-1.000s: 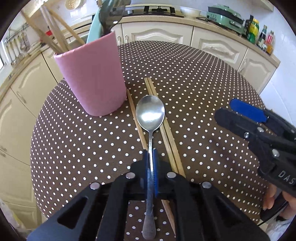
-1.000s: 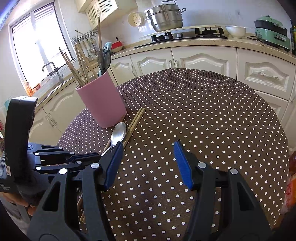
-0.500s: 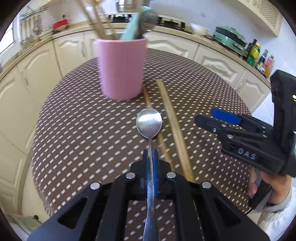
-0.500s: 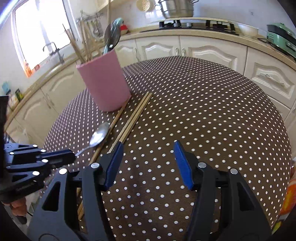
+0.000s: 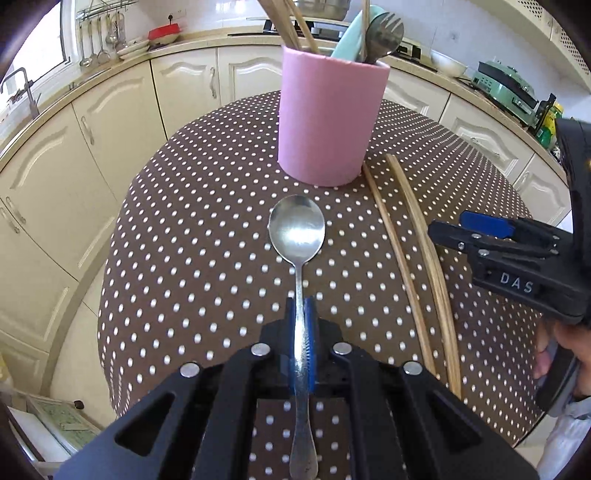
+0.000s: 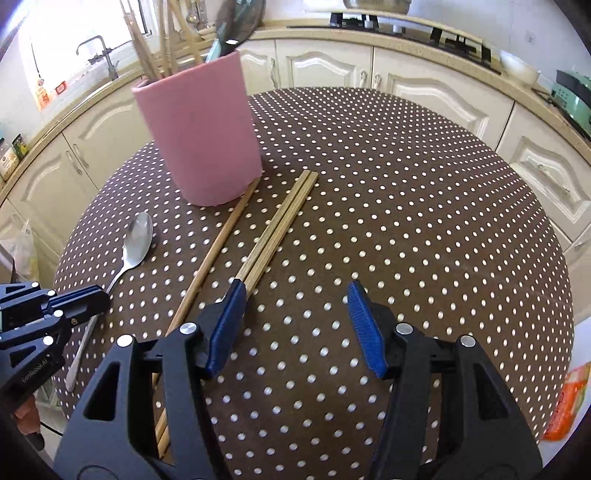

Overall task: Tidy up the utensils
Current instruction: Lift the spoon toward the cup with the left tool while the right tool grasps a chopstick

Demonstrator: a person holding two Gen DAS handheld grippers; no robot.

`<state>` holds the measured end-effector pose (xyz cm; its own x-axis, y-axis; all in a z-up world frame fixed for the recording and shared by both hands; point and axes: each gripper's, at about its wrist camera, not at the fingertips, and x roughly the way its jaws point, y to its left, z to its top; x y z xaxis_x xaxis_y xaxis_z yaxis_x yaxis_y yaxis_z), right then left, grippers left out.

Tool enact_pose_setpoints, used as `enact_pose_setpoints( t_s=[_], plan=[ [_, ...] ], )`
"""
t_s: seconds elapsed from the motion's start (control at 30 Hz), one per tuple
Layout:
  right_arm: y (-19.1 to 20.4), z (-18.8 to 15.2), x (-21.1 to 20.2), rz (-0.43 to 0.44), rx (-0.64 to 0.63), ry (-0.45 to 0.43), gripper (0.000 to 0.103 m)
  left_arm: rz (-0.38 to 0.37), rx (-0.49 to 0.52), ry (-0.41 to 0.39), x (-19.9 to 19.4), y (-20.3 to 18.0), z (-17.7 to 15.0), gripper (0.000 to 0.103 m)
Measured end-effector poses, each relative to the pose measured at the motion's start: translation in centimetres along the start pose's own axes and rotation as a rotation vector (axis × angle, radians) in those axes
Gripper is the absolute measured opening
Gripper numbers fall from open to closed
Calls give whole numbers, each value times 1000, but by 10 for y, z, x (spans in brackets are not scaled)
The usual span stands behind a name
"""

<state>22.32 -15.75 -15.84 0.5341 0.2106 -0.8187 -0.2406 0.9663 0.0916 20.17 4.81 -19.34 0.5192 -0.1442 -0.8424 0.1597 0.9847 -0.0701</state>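
Observation:
My left gripper (image 5: 302,306) is shut on the handle of a steel spoon (image 5: 297,229), whose bowl points toward the pink utensil holder (image 5: 330,118). In the right wrist view the same spoon (image 6: 135,240) is held off the table at the left by the left gripper (image 6: 101,295), short of the holder (image 6: 201,129). Wooden chopsticks (image 6: 277,229) lie on the dotted tablecloth beside the holder, a single one (image 6: 218,247) next to them. My right gripper (image 6: 295,306) is open just right of their near ends, nothing between its fingers. The holder contains chopsticks, a fork and a teal utensil.
The round table (image 6: 406,221) has a brown polka-dot cloth and drops off near the left gripper. Cream cabinets (image 5: 110,122), a sink (image 6: 96,48) and a hob (image 6: 388,27) ring the room. An orange packet (image 6: 565,402) lies beyond the table's right edge.
The left gripper carried the spoon leftward off the chopsticks and turned so the holder now stands straight ahead. The right gripper moved in over the chopsticks' near ends.

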Motion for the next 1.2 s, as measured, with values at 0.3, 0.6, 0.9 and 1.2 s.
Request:
enact_pose_setpoints(
  t_s=[0.3,0.6,0.9,1.2],
  plan=[
    [0,44,25,28,-22,165,58,2,-9,82,24,-11,39,6],
    [-8,79,49,40,-52,287,53,-19,-14,148,37,-11,65,6],
    [12,91,55,-25,-128,353,41,-4,-5,134,43,-17,70,6],
    [1,91,57,6,-77,299,11,-18,-51,97,41,-13,67,4]
  ],
)
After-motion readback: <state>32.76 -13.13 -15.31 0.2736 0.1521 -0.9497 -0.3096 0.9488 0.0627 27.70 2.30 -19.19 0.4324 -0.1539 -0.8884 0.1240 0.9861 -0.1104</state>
